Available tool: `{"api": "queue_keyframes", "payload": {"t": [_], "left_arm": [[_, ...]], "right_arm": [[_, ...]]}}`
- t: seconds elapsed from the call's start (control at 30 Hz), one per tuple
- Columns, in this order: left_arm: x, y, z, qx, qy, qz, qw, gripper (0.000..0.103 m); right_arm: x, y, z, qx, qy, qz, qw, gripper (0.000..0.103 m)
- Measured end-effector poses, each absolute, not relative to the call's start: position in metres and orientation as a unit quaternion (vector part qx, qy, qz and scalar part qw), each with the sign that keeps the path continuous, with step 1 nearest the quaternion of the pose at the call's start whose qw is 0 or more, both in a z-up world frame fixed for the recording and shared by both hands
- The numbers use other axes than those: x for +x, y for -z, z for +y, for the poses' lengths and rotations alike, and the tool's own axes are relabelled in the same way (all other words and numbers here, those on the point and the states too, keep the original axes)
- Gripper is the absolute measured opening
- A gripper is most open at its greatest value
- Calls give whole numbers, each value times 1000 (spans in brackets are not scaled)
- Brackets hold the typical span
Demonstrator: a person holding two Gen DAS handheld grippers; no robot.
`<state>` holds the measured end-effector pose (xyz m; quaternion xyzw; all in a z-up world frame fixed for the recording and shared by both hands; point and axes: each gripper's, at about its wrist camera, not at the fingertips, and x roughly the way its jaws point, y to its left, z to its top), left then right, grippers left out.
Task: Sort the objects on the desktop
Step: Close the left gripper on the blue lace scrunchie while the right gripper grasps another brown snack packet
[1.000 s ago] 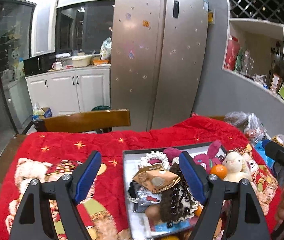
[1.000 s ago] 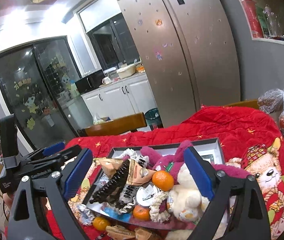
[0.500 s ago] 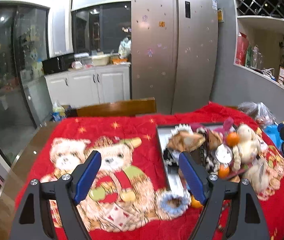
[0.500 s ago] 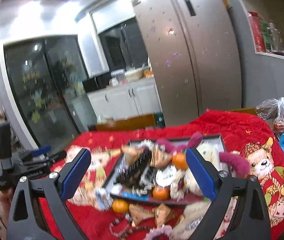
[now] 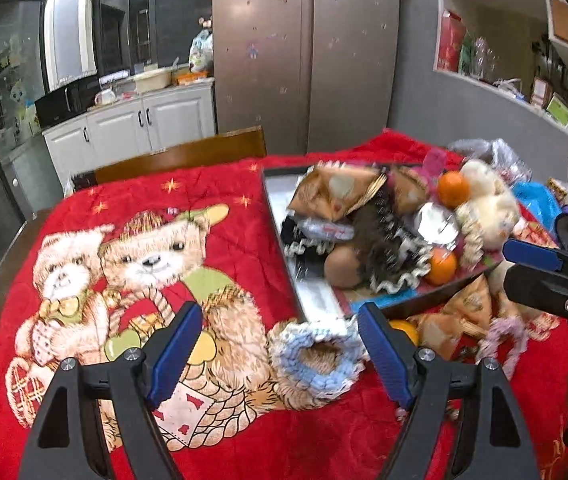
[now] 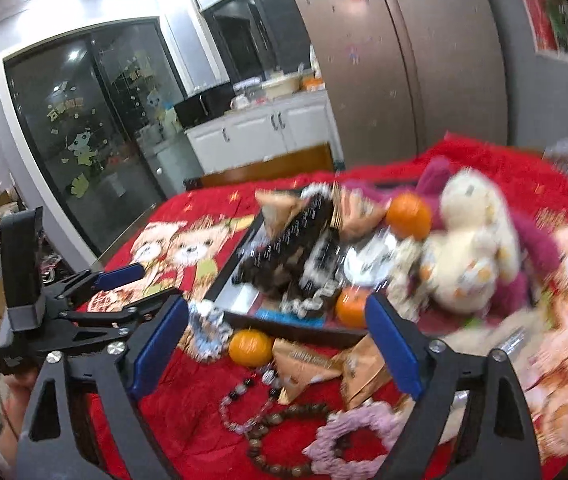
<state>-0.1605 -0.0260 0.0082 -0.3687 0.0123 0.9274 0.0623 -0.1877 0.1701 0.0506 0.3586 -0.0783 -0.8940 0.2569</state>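
A dark tray (image 5: 280, 224) (image 6: 240, 252) on the red bear blanket is piled with snack packets, oranges (image 5: 453, 189), a black hair clip (image 6: 296, 228), hair ties and a cream plush toy (image 6: 470, 240). In front of it lie a blue-white scrunchie (image 5: 316, 354) (image 6: 208, 330), a loose orange (image 6: 250, 347), snack packets (image 6: 308, 368), bead bracelets (image 6: 284, 436) and a pink scrunchie (image 6: 348, 436). My left gripper (image 5: 278, 354) is open above the blue-white scrunchie. My right gripper (image 6: 278, 354) is open over the loose orange and packets.
A wooden chair back (image 5: 184, 154) stands behind the table. Plastic bags (image 5: 496, 152) and a blue item (image 5: 536, 200) lie at the far right of the table. The fridge (image 5: 304, 52) and wall shelves (image 5: 524, 52) are beyond.
Both grippers have pulled back and up from the tray, so the items in front of it now show. Both stay open.
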Motion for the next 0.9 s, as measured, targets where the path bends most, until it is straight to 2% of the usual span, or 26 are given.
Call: {"api": "queue_keyframes", "payload": {"t": [0.3, 0.47, 0.73, 0.9], "left_arm": [[-169, 19, -44, -401, -913, -20, 69, 82], [-165, 24, -37, -403, -909, -11, 104, 82], [-172, 44, -41, -435, -896, -18, 84, 82], [-170, 43, -39, -430, -898, 2, 94, 82]], "right_arm": [[-193, -18, 156, 402, 869, -69, 281, 85], [-195, -6, 150, 420, 862, -56, 279, 78], [-196, 10, 142, 431, 865, -7, 258, 71], [-196, 14, 143, 432, 862, -2, 266, 71]]}}
